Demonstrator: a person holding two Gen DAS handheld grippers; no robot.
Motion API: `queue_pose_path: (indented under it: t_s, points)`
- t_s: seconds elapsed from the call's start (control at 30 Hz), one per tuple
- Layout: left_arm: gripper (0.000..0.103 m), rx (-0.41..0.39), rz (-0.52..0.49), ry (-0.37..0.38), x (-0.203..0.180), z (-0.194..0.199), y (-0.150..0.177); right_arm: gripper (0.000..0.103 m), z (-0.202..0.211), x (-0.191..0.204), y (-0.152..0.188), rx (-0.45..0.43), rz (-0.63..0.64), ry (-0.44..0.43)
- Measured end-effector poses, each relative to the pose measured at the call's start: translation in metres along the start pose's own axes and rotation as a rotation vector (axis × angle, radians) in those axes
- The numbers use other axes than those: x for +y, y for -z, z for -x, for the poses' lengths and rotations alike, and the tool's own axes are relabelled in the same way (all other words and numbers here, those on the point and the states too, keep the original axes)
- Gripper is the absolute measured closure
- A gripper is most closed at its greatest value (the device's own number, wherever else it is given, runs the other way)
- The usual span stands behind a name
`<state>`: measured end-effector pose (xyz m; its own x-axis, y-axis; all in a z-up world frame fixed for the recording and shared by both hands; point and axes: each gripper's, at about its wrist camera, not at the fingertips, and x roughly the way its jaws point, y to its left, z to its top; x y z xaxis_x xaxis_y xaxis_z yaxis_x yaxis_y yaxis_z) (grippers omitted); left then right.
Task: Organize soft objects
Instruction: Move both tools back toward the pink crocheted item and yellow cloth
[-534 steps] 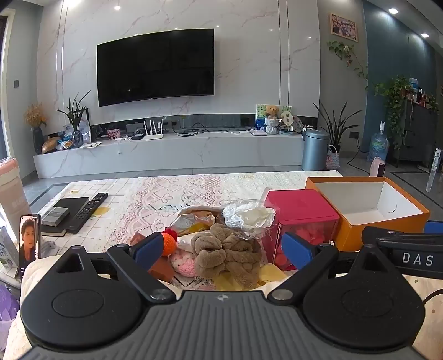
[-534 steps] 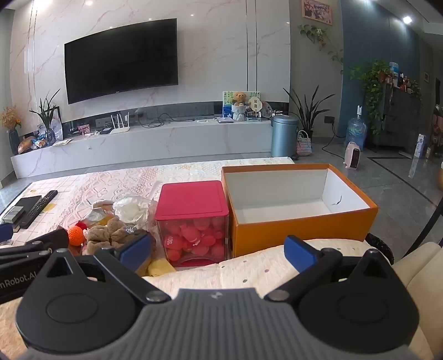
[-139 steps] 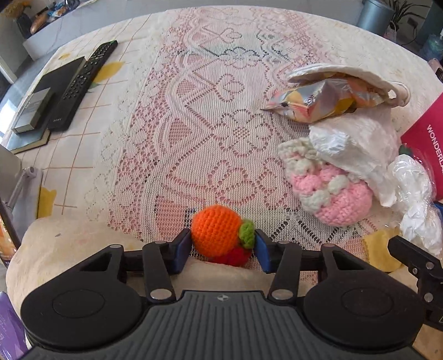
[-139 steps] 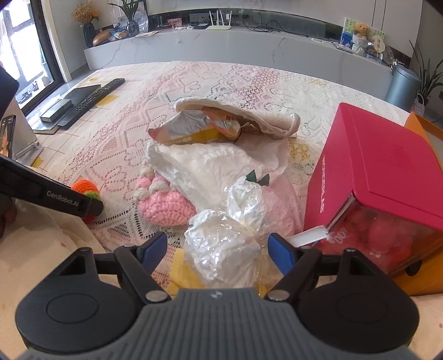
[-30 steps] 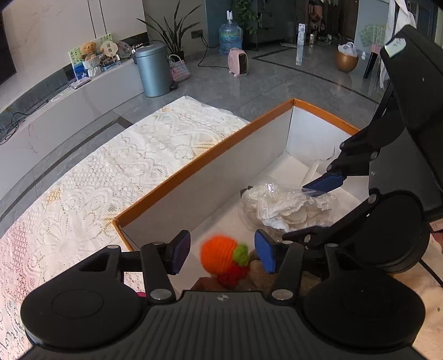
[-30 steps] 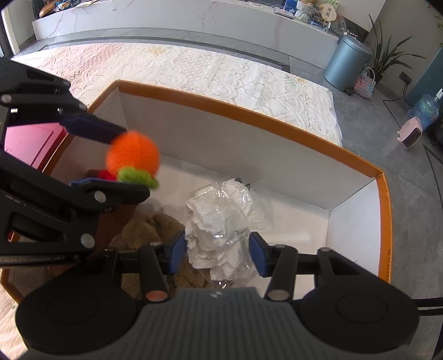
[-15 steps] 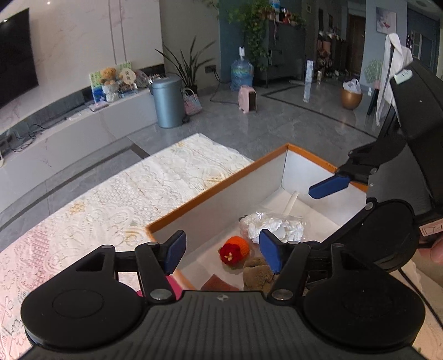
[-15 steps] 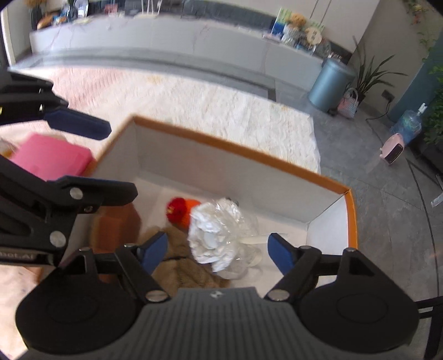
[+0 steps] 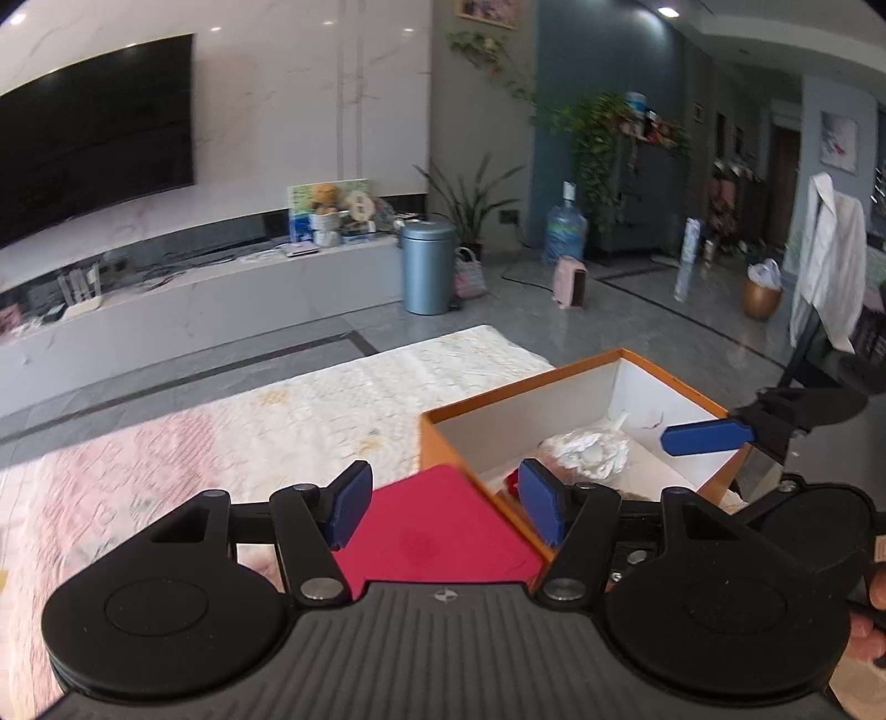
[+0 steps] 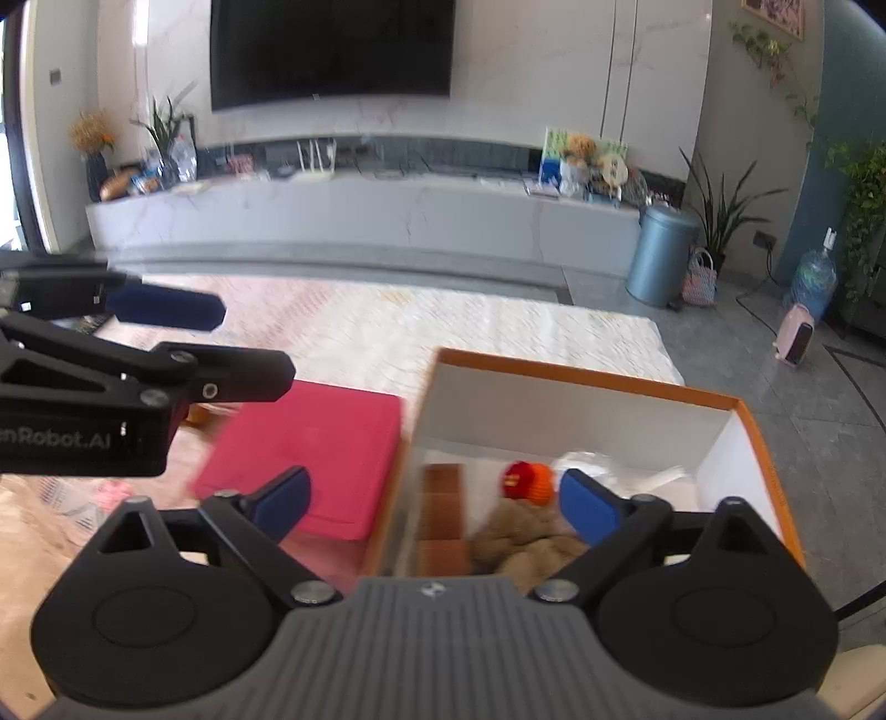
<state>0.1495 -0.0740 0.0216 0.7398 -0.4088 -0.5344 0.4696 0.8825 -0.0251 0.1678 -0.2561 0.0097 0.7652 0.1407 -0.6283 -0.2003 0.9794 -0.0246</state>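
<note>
Daylight fills both views evenly, with ceiling spotlights glowing at one o'clock in the left view. Motion blur smears the lace cloth and box contents. Fisheye bending curves the walls, and corners vignette black.

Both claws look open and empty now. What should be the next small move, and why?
Probably swing the left claw back over the lace-covered table for another soft item. Both it and the right claw are open and empty, while the orange knitted ball, brown plush and plastic-wrapped bundle already lie in the orange box.
</note>
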Motion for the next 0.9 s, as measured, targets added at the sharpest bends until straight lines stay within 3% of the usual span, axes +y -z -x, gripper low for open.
queue_pose_path:
  t_s: [0.23,0.47,0.9]
  points:
    - [0.031,0.040,0.114,-0.122,0.035,0.026,0.042,0.007,0.019,0.064,0.029,-0.044,-0.020,-0.035]
    - [0.031,0.080,0.184,-0.200,0.066,0.053,0.091,0.007,0.022,0.113,0.062,-0.099,0.056,-0.054]
    - [0.032,0.089,0.312,-0.233,0.090,0.074,0.140,0.008,-0.008,0.141,0.075,0.036,0.020,-0.100]
